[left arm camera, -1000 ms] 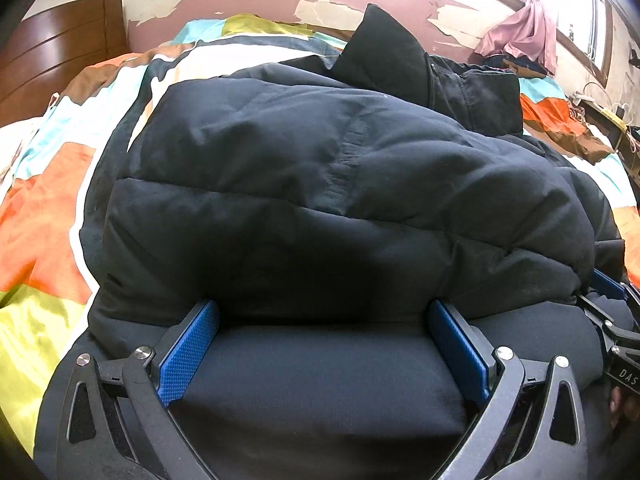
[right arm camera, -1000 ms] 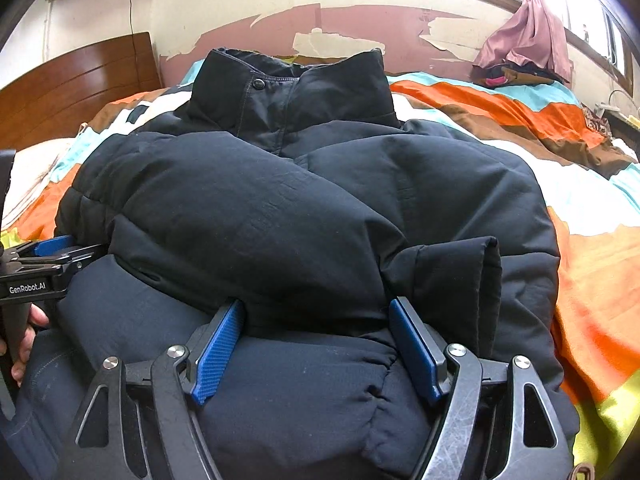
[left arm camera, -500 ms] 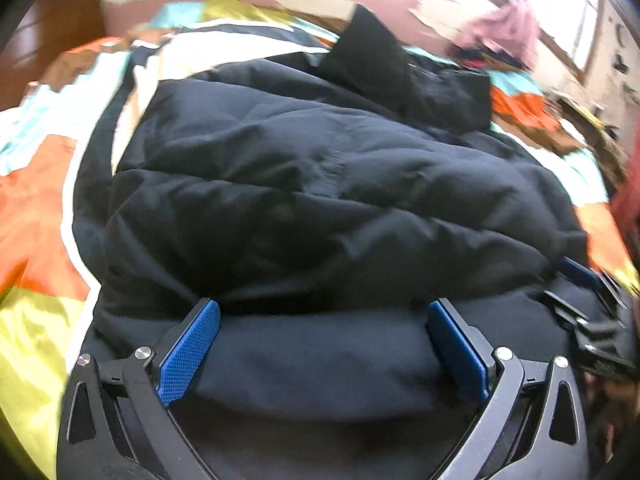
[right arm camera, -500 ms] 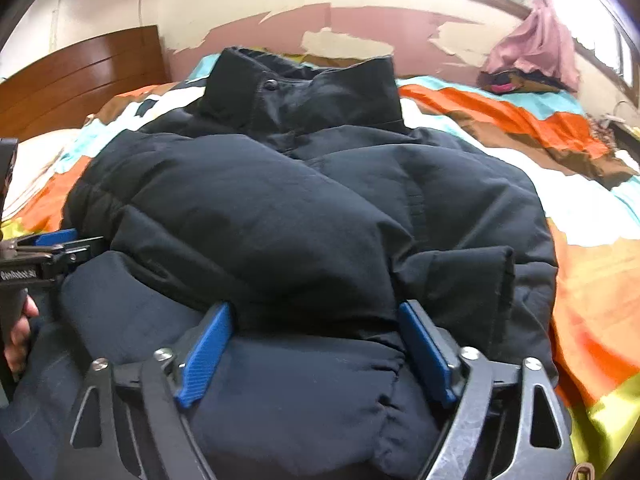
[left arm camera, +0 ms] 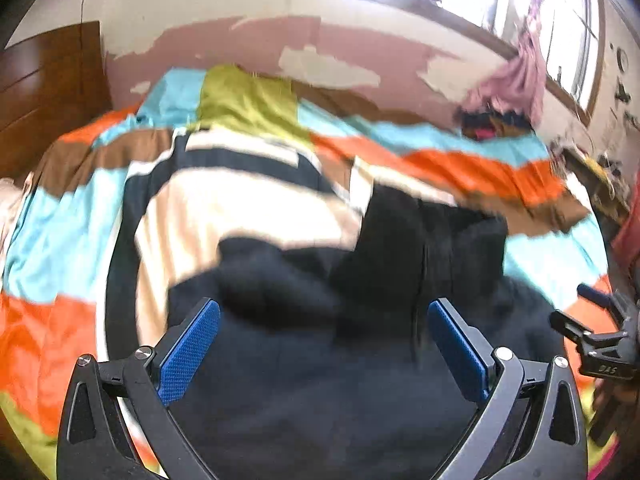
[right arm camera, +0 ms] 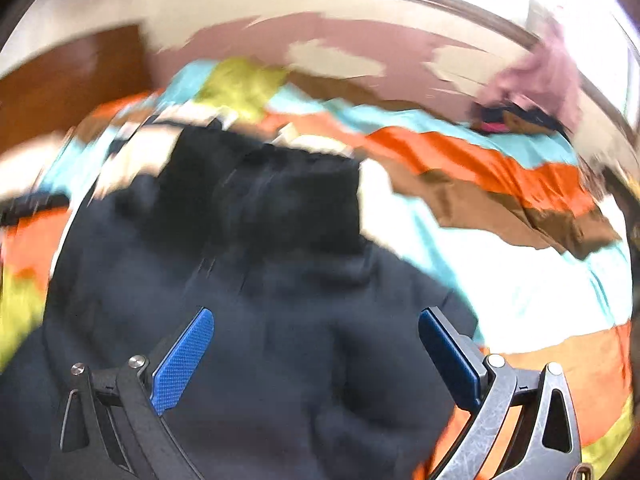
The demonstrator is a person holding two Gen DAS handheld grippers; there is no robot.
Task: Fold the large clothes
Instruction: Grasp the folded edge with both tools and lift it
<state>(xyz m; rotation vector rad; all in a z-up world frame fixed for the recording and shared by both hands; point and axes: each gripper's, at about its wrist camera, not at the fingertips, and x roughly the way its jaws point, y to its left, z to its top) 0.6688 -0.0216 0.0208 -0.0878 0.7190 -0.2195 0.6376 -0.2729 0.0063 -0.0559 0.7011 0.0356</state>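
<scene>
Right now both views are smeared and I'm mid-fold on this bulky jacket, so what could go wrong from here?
1. The puffy black jacket lies between the right gripper's wide-apart blue pads, apparently unpinched; it may slip and unfold.
2. The same holds at the left gripper.
3. The two grippers work close together, so they could knock.

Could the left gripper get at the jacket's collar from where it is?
Probably yes: the left gripper stands open over the jacket, and the collar lies just ahead with nothing between, though the picture is blurred.
</scene>
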